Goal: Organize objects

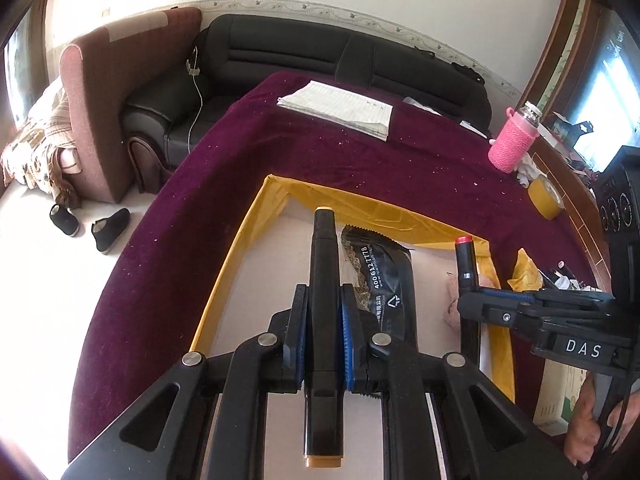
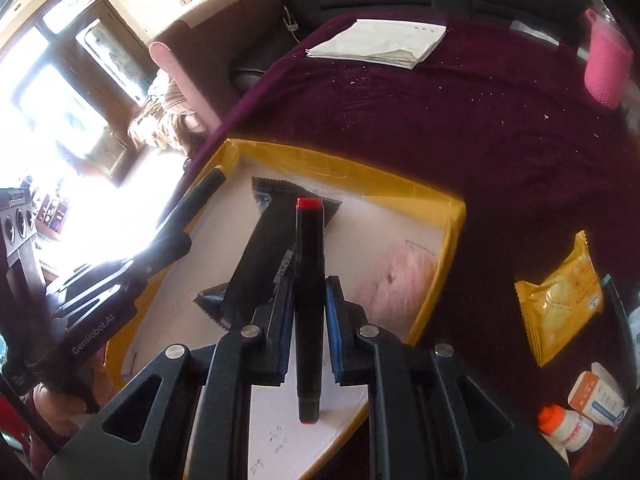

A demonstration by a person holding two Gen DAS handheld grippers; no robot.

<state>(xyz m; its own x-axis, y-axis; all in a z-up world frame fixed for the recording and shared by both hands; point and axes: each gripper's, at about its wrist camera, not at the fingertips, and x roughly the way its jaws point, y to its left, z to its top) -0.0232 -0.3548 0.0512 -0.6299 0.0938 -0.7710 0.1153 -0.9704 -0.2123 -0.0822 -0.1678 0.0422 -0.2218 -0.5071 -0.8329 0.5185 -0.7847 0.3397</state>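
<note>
My left gripper (image 1: 323, 300) is shut on a black marker with orange-yellow end caps (image 1: 323, 264), held lengthwise between the blue pads. My right gripper (image 2: 308, 300) is shut on a black marker with red ends (image 2: 309, 280). Both hover over a shallow white tray with a yellow taped rim (image 1: 240, 248) (image 2: 448, 248) on the purple tablecloth. A black foil packet (image 1: 384, 276) (image 2: 264, 248) lies inside the tray. In the left wrist view the right gripper (image 1: 466, 288) shows at the right with the red-tipped marker (image 1: 464, 256). In the right wrist view the left gripper (image 2: 180, 236) shows at the left.
A stack of white papers (image 1: 340, 110) lies at the table's far side. A pink knitted-sleeve bottle (image 1: 514, 142) and a roll of yellow tape (image 1: 546, 198) stand at the right. A yellow snack packet (image 2: 560, 300), a white bottle with an orange cap (image 2: 566, 426) and small boxes (image 2: 596, 400) lie right of the tray.
</note>
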